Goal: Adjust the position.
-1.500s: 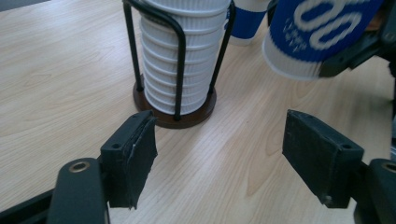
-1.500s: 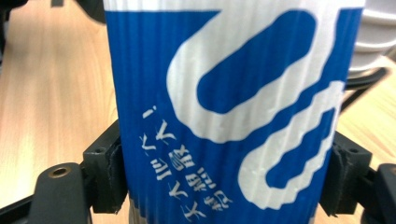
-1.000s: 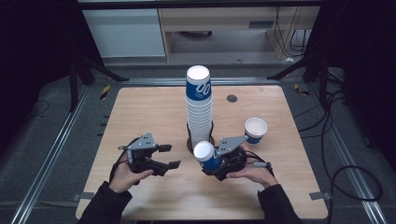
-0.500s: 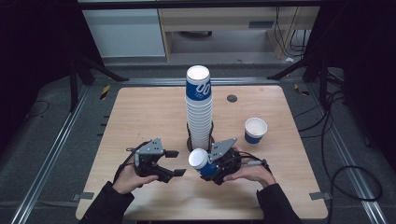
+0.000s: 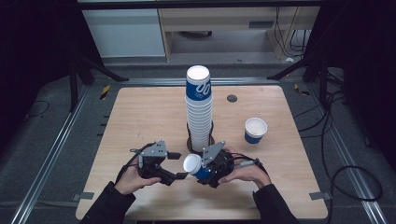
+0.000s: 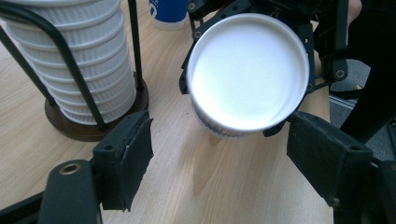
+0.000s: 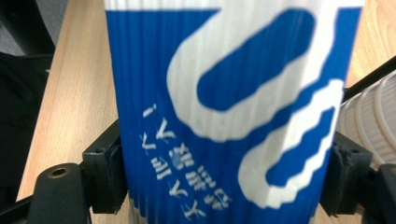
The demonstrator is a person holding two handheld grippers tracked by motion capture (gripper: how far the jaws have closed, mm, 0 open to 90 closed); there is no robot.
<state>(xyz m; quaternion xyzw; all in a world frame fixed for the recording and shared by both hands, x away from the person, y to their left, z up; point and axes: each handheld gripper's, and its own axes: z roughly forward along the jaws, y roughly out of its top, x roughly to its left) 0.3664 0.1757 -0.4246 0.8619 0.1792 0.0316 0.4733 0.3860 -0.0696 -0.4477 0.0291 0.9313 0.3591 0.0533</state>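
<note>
Because our right tool (image 5: 201, 169) clamps the blue cup (image 5: 196, 167) on its side at lower centre of the high view, the mouth faces our left tool (image 5: 176, 166) — its jaws, just opening, stand apart (nothing between), ready to take the rim.

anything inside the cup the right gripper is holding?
The held cup looks empty: its mouth faces the left gripper and shows plain white inside. The near rim covers a strip of the inner wall.
</note>
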